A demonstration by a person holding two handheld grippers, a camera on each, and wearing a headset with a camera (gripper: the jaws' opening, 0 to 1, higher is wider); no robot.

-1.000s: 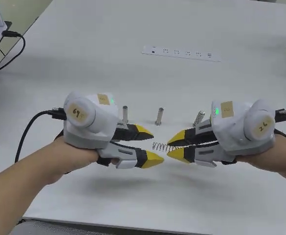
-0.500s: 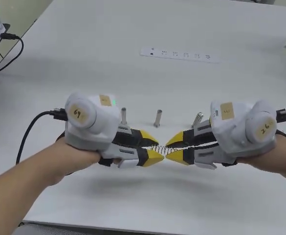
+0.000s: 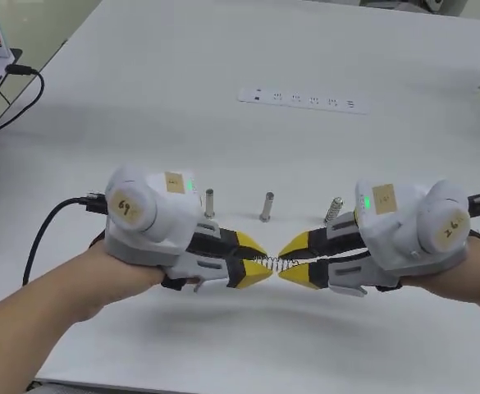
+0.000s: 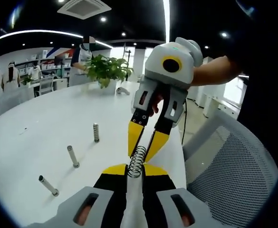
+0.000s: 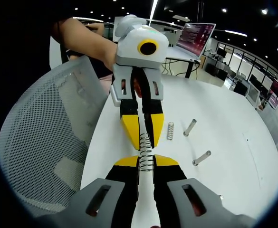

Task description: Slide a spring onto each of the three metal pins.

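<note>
The left tongs (image 3: 258, 261) and the right tongs (image 3: 289, 258) meet tip to tip above the surface (image 3: 223, 328), each nipped shut on one end of the same spring (image 3: 274, 263). Behind them stand three pins: the right pin (image 3: 334, 210) already wears a spring, the middle pin (image 3: 267, 206) and left pin (image 3: 209, 202) are bare. I'd say one pair should let go only once the other grips firmly near its end, leaving the bore free to drop over a pin.

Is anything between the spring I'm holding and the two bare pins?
Nothing visible. The spring, held at both ends by the left gripper and right gripper, hangs above the table. The middle pin and left pin stand unblocked just behind it.
</note>
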